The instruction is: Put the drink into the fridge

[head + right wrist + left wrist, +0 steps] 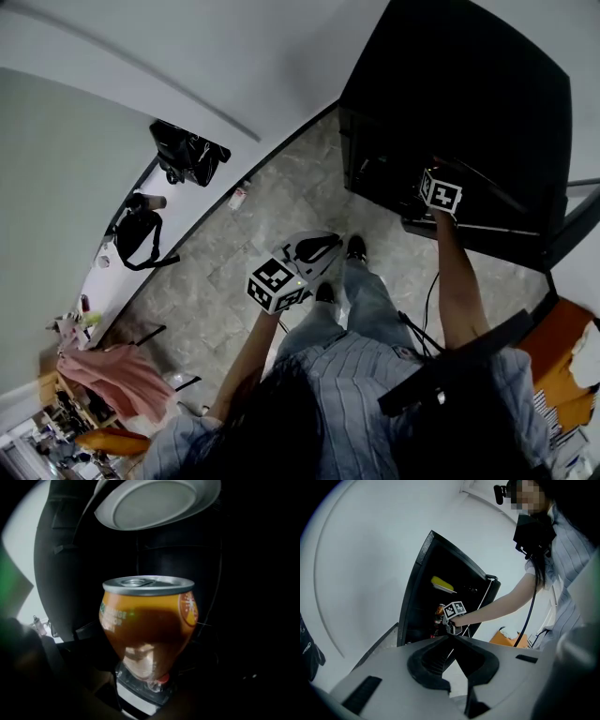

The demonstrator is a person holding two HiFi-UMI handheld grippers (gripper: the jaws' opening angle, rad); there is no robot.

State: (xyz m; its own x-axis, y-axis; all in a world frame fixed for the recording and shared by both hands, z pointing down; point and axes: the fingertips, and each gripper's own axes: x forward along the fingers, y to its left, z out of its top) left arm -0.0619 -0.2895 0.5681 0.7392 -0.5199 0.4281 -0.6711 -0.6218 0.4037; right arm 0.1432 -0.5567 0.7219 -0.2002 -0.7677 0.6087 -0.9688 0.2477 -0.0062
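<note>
Right claw (420,211) is clenched on the can (147,620), which is held upright inside the open fridge (469,94). Setting it down, letting go and closing up are judged still left. Left claw (450,640) is clenched on nothing. Grey tiled floor (234,272) is seen below, white walls beyond.

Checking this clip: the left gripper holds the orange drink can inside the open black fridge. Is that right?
Not quite. It is the right gripper that holds the orange drink can inside the open black fridge, as the right gripper view shows. The left gripper holds nothing.
</note>
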